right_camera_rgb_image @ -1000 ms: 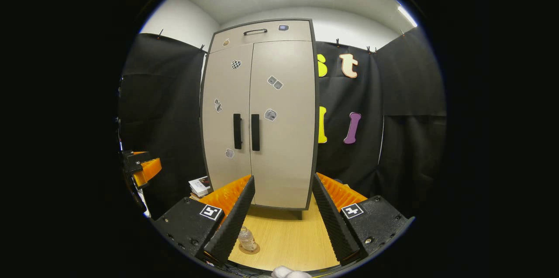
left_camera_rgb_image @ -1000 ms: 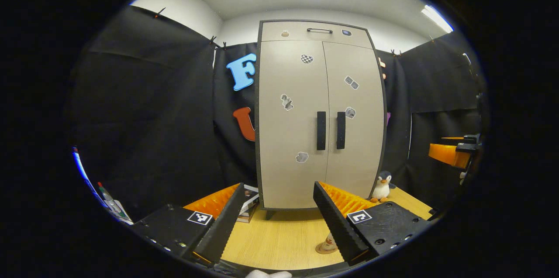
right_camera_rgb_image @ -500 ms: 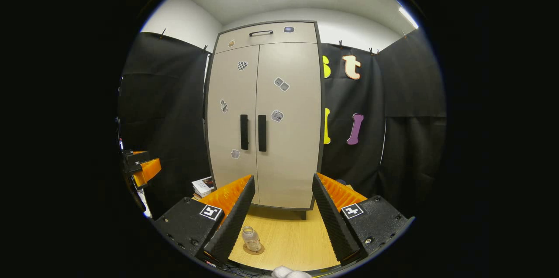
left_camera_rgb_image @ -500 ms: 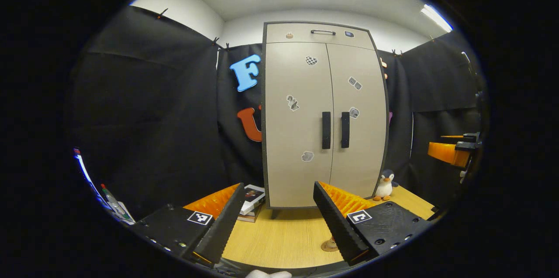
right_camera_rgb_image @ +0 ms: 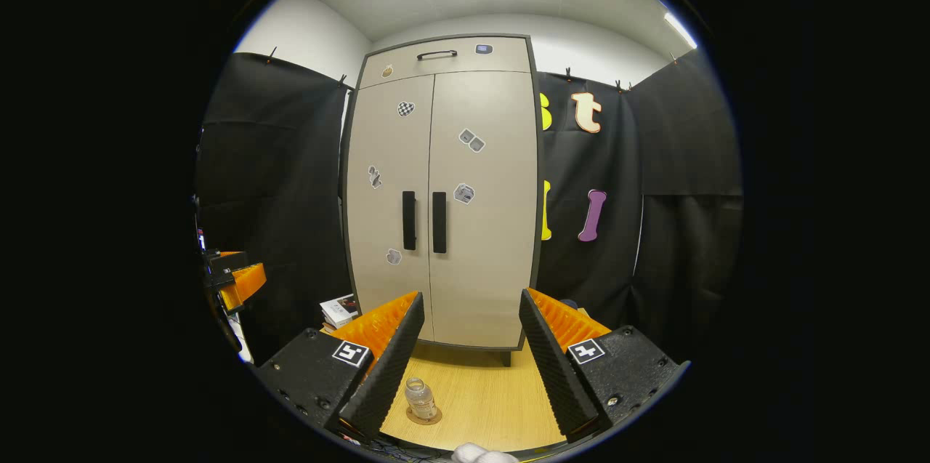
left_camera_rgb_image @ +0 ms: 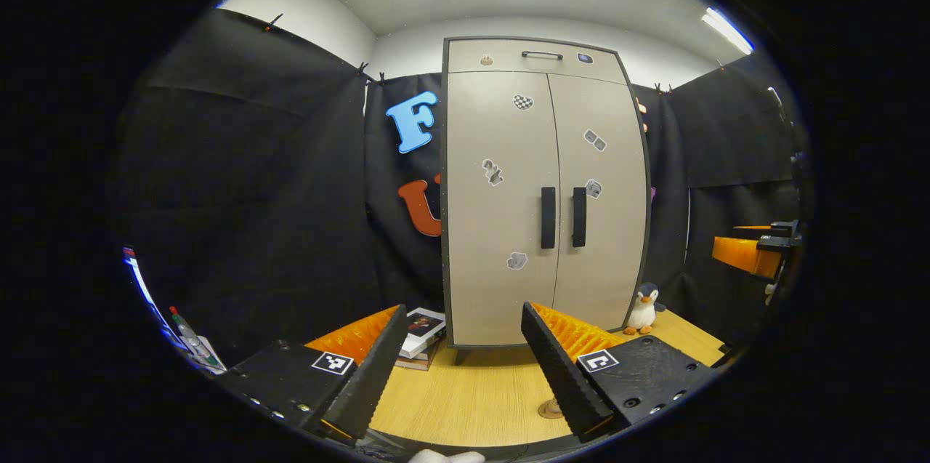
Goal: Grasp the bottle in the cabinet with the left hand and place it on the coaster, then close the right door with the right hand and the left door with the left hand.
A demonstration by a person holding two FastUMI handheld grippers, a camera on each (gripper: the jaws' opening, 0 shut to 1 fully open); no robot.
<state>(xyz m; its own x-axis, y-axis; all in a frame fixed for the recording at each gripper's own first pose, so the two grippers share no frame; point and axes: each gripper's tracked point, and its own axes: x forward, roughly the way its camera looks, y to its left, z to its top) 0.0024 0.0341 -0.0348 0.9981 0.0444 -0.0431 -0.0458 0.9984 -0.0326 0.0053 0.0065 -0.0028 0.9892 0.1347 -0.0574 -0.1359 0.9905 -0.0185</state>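
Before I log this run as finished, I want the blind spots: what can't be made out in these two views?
- Cabinet interior: hidden behind both shut doors, both views.
- Coaster: left gripper view, mostly behind that gripper's own finger; the bottle can't be made out there.
- Bottle contents: right gripper view, too small.
- Door stickers: too small to identify.
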